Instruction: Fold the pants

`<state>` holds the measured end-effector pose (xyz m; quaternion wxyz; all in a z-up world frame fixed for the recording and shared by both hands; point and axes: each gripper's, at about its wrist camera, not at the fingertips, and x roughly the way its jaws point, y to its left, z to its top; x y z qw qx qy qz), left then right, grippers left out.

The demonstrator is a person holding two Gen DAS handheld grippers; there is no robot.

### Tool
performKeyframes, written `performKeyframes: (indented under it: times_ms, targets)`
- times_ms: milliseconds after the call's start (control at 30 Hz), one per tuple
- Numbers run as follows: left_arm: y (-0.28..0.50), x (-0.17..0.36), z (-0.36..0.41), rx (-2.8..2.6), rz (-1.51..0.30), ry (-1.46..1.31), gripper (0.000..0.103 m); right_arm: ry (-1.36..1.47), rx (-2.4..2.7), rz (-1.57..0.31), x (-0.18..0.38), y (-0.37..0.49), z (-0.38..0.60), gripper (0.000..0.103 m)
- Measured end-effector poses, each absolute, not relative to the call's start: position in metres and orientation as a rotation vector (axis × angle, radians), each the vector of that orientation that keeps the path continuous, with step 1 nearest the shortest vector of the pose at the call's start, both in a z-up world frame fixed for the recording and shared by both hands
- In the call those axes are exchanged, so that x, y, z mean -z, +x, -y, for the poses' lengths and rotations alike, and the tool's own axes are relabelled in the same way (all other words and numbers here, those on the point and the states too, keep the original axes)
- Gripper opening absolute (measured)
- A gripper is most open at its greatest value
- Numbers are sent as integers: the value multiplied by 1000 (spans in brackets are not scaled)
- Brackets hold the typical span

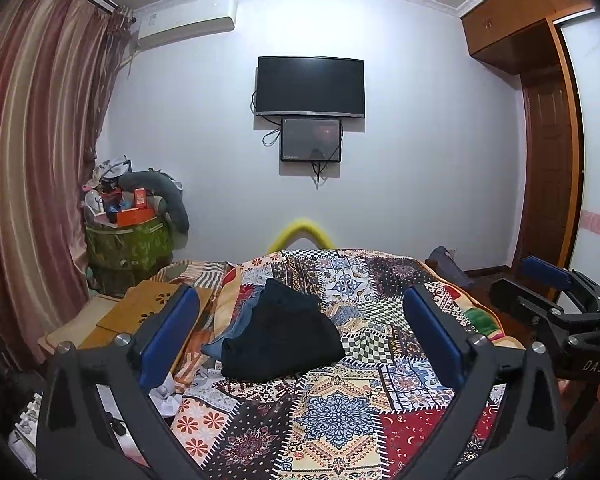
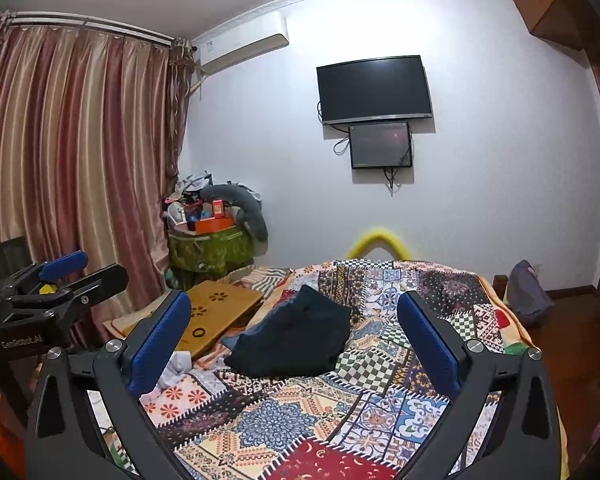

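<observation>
A: Where are the pants?

B: Dark pants (image 1: 284, 332) lie in a loose heap on the bed (image 1: 340, 412), on the patterned quilt, ahead of both my tongs. A blue denim piece (image 1: 236, 326) sits just beside or partly under the heap on its left; I cannot tell if they overlap. Whether the heap is bunched or roughly folded I cannot say from here.

A: Tongs?

B: Left tongs (image 1: 300, 336) apart, nothing between the blue pads. Right tongs (image 2: 294, 336) likewise apart and empty. Both are held above the quilt, short of the heap.

A: Handling?

B: Judgement: soft, limp cloth, light to middling weight, no stiffness to hold a shape. It should sag from any pinch, and a deep bite could catch several layers. Waistband and hems are not visible, so an outer edge of the heap looks the safest hold. The quilt below is soft too and could get pinched along with it.
</observation>
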<state>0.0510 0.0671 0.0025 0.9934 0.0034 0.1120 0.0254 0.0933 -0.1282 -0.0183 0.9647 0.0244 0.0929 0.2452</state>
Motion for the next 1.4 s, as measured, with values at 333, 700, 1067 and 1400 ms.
performKeyframes:
  times_ms: [333, 700, 1067, 1400]
  targets:
    - [56, 2, -69, -51, -231, -3, 103, 53, -492, -198, 20, 93, 130, 102]
    - [58, 5, -70, -49, -237, -4, 103, 56, -483, -200, 20, 92, 132, 102]
    - [58, 5, -71, -36, -239, -10, 103, 58, -480, -197, 19, 90, 133, 102]
    - [56, 5, -69, -31, -237, -4, 103, 69, -480, -203, 18, 90, 134, 102]
